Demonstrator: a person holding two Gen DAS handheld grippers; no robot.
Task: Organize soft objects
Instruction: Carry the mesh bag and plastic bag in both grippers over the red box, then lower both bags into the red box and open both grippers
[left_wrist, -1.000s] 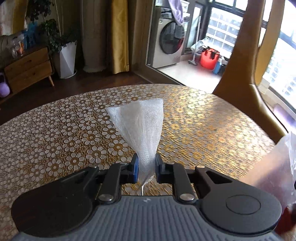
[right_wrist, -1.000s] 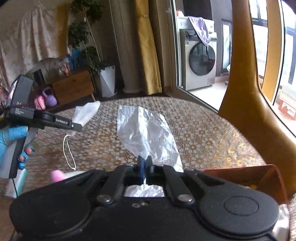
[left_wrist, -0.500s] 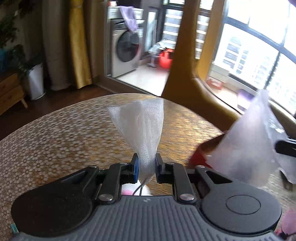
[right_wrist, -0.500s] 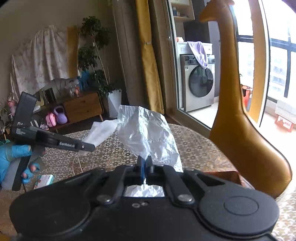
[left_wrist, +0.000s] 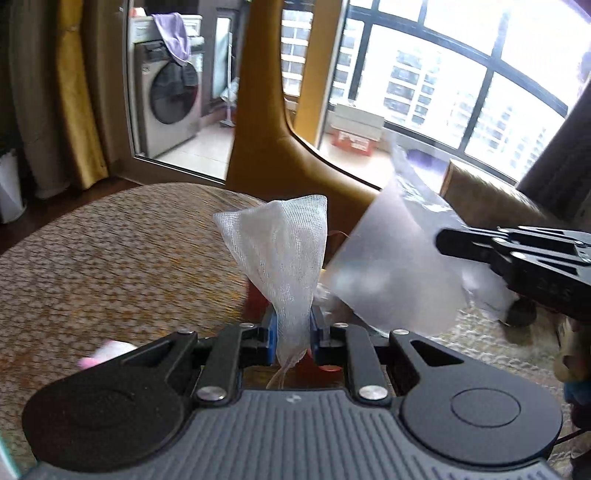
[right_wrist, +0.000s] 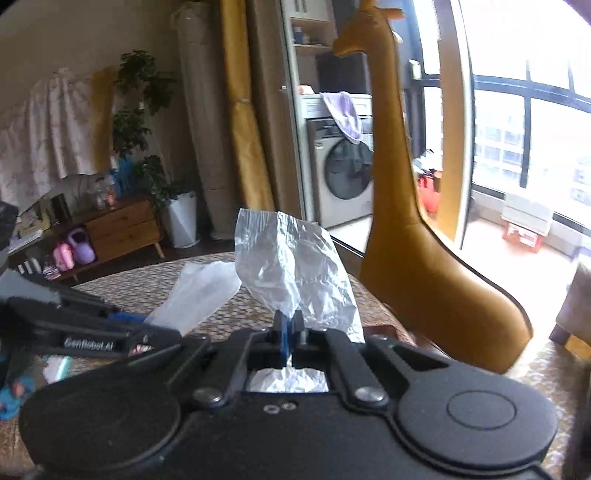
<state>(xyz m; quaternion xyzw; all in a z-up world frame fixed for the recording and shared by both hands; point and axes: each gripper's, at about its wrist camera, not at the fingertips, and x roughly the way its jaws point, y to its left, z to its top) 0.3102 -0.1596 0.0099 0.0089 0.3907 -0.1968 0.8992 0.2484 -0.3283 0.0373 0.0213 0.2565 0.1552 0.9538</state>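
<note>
Round patterned table below both tools. Right gripper clamped on clear plastic bag, held above table. Left gripper clamped on white mesh pouch, raised beside bag.

A round patterned table fills the left; a blurred pink item lies at lower left.
</note>
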